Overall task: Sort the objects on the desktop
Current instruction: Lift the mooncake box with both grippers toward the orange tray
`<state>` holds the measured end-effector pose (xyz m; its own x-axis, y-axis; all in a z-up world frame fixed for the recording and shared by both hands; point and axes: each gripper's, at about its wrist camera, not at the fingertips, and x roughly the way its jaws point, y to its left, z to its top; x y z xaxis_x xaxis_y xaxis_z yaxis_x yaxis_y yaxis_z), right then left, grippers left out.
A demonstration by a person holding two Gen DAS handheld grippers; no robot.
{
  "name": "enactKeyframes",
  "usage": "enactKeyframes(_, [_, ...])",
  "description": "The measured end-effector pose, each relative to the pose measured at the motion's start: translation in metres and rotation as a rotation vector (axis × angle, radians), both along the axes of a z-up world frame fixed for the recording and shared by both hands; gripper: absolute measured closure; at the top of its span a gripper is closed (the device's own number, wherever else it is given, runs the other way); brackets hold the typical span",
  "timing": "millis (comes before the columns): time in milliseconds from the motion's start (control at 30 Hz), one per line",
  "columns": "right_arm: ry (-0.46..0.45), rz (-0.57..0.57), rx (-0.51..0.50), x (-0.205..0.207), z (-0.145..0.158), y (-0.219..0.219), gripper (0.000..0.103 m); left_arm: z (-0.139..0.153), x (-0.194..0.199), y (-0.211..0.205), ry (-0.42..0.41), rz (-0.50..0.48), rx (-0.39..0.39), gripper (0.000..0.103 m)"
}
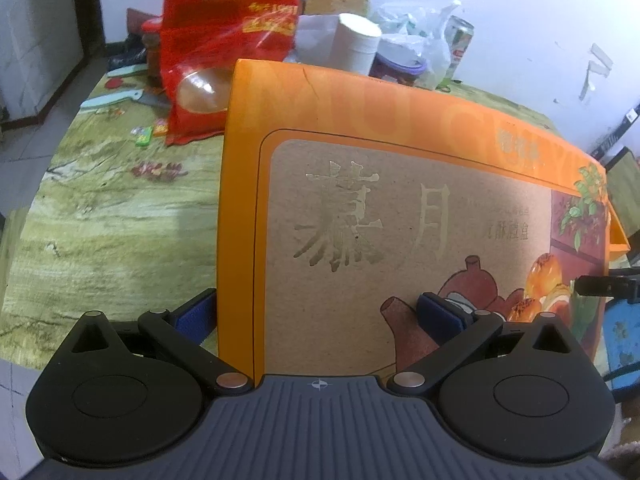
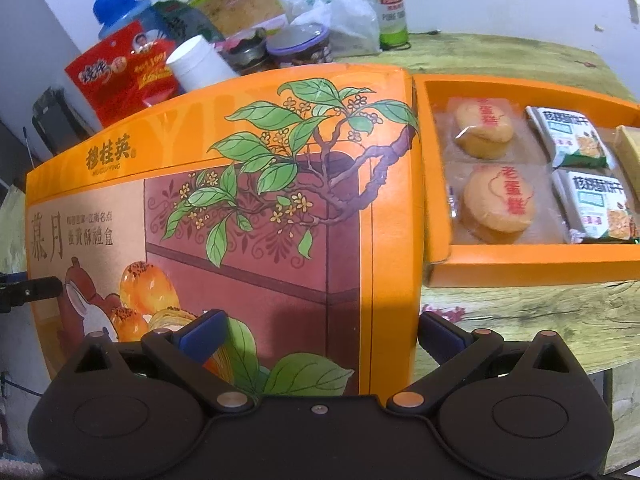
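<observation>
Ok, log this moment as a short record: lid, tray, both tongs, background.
lid: orange box lid held tilted, straddled at both ends
left tongs: open around lid's left edge
right tongs: open around lid's right edge
tray: orange tray uncovered on table, holding wrapped cakes and biscuit packets
background: red snack bag, white jar, beer can

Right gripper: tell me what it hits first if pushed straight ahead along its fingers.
The right gripper already straddles the right edge of the orange cardboard gift-box lid, jaws open around it. Pushed straight on, it would likely just slide further along that lid; whether the pads touch it is unclear.
</observation>
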<state>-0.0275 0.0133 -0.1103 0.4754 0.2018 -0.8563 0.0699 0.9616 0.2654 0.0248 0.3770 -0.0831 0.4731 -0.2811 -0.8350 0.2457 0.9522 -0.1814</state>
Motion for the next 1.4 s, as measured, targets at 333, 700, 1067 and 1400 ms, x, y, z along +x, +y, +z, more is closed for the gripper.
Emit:
enactKeyframes(333, [-0.027, -0.056, 0.009, -0.008, 0.006, -0.031, 0.000, 0.009, 0.011, -0.036, -0.011, -0.060, 0.014, 0.000])
enactKeyframes(700, [-0.056, -0.139, -0.006, -0.024, 0.016, -0.074, 0.000, 0.011, 0.023, -0.089, -0.023, -0.142, 0.006, 0.000])
enactKeyframes(1067, [-0.069, -0.193, -0.016, -0.039, 0.020, -0.134, 0.000, 0.019, 0.031, -0.153, -0.034, -0.188, -0.001, 0.000])
enactKeyframes(1400, [-0.094, -0.215, -0.020, -0.049, 0.024, -0.183, 0.000, 0.016, 0.030, -0.201, -0.031, -0.208, -0.011, 0.000])
